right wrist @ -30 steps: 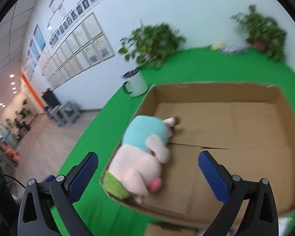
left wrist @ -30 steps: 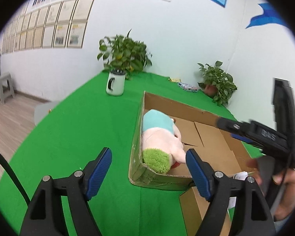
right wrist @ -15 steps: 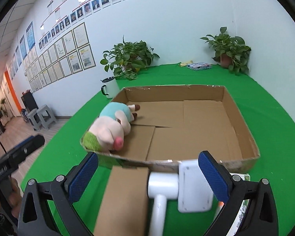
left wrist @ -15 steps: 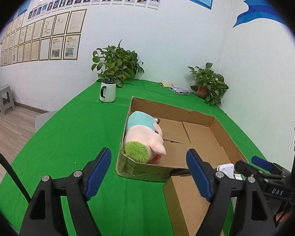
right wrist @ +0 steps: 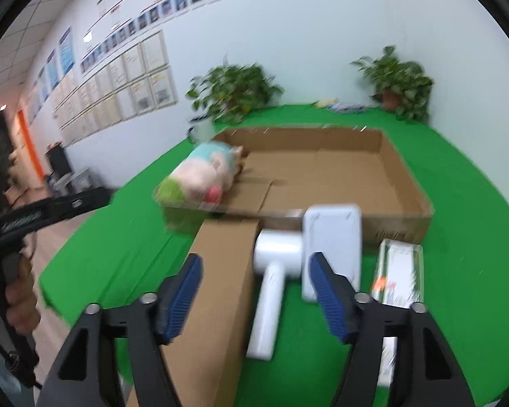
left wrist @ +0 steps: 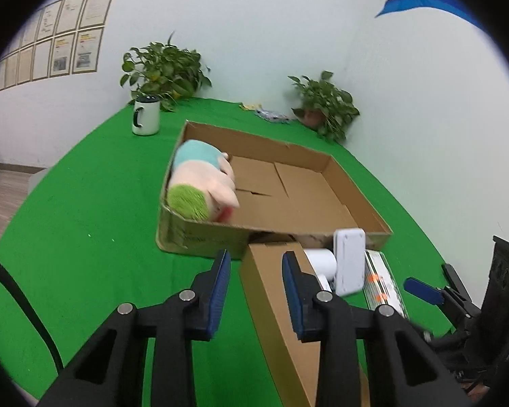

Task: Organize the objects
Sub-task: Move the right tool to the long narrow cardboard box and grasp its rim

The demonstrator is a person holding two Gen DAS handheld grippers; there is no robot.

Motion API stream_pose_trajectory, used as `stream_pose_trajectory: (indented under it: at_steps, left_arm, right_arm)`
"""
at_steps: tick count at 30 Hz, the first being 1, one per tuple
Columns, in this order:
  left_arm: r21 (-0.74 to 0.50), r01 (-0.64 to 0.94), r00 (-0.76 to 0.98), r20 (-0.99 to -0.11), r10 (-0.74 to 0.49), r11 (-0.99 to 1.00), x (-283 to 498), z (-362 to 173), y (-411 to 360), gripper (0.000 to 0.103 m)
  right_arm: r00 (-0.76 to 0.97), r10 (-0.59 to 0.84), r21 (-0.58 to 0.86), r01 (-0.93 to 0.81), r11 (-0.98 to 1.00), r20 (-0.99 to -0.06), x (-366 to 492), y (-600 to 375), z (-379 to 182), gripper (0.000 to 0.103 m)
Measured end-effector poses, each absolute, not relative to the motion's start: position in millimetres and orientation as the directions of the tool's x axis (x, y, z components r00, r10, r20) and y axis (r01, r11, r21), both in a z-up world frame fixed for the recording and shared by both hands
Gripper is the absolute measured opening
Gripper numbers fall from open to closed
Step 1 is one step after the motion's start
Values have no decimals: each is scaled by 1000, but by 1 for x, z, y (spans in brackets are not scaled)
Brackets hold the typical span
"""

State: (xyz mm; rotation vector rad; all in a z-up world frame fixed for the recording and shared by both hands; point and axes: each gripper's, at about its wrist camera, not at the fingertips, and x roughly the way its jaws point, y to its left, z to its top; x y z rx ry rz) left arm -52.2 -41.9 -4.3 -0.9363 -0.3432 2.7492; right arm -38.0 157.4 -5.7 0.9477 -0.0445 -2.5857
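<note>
A long brown carton lies on the green cloth in front of the cardboard tray. My left gripper hovers over the carton's far end with its jaws closing. Green still shows between the left pad and the carton, so nothing is gripped. A white handheld device with a flat head lies right of the carton. My right gripper is above both, jaws closing and touching nothing. A pink plush toy with a green tuft lies in the tray's left end.
A clear-wrapped white pack lies right of the white device. A white mug and two potted plants stand at the table's far side. At the left edge of the right wrist view, a hand holds the left tool.
Both grippers have drawn back from the tray toward the near items. The left jaws have narrowed sharply over the brown carton. The right jaws have also narrowed, over the carton and the white device.
</note>
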Motion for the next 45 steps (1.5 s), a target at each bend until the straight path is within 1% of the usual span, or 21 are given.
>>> stream_pose_trajectory:
  at_steps: [1, 2, 3, 4, 6, 9, 12, 16, 19, 20, 22, 24, 27, 32, 36, 38, 39, 40, 42, 44, 45]
  left_arm:
    - [-293, -134, -765, -577, 287, -947, -49, -7, -40, 45]
    - [-304, -142, -756, -581, 301, -942, -46, -9, -39, 66]
    - [-325, -155, -747, -580, 326, -933, -43, -11, -37, 75]
    - [-358, -172, -736, -572, 361, -918, -39, -14, -38, 82]
    - [-396, -189, -710, -577, 404, -899, -36, -23, -39, 82]
    - [-450, -196, -641, -613, 461, -871, -42, -41, -35, 82]
    - [-510, -202, -571, -632, 524, -836, -48, -61, -30, 82]
    - [-612, -191, -480, -624, 617, -767, -60, -89, -22, 81]
    - [-644, -183, -444, -620, 647, -743, -67, -101, -15, 81]
    - [-652, -184, -435, -617, 656, -736, -68, -105, -12, 81]
    - [-665, -191, -418, -610, 673, -722, -69, -110, -7, 80]
    - [-641, -198, -431, -622, 653, -742, -66, -109, -4, 80]
    - [-626, -202, -457, -620, 638, -753, -61, -105, -7, 79]
    - [-600, -201, -505, -614, 607, -775, -48, -87, -21, 80]
    - [-584, -187, -529, -618, 582, -790, -44, -81, -22, 79]
    - [-565, -188, -545, -620, 564, -803, -43, -76, -20, 79]
    - [-564, -191, -551, -615, 563, -803, -42, -73, -19, 79]
    - [-565, -199, -554, -609, 568, -801, -42, -70, -17, 79]
    - [-560, -229, -550, -601, 581, -796, -42, -65, -7, 79]
    - [-548, -250, -546, -601, 584, -798, -42, -60, 2, 79]
    - [-549, -263, -540, -598, 592, -794, -42, -59, 5, 79]
  right_arm:
    - [-691, -378, 168, 353, -920, -617, -32, 157, -9, 103]
    - [-681, -388, 174, 363, -915, -621, -28, 156, -11, 102]
    - [-673, -393, 175, 370, -913, -626, -25, 155, -12, 102]
    - [-665, -400, 175, 381, -908, -630, -20, 154, -15, 103]
    - [-642, -430, 185, 414, -891, -635, -7, 152, -20, 103]
    - [-586, -483, 233, 452, -861, -651, 3, 147, -32, 103]
    - [-545, -501, 245, 475, -845, -672, 11, 139, -44, 103]
    - [-525, -477, 210, 488, -847, -705, 17, 123, -52, 102]
    - [-512, -429, 170, 476, -863, -744, 15, 113, -60, 102]
    - [-504, -418, 166, 470, -867, -756, 13, 110, -63, 101]
    - [-490, -402, 158, 465, -871, -774, 13, 104, -70, 88]
    - [-505, -387, 140, 458, -878, -772, 13, 101, -71, 88]
    - [-487, -424, 204, 441, -874, -764, 7, 103, -71, 86]
    - [-411, -563, 402, 417, -815, -717, -4, 109, -73, 86]
    - [-382, -625, 481, 409, -775, -681, -7, 109, -77, 86]
    - [-347, -679, 560, 387, -732, -647, -12, 116, -81, 85]
    - [-329, -704, 598, 373, -709, -629, -15, 121, -83, 81]
    - [-317, -720, 620, 367, -693, -618, -16, 124, -86, 78]
    - [-313, -741, 655, 347, -672, -594, -19, 135, -90, 77]
    - [-324, -747, 671, 328, -665, -581, -20, 146, -91, 77]
    - [-345, -733, 659, 324, -679, -586, -19, 151, -90, 80]
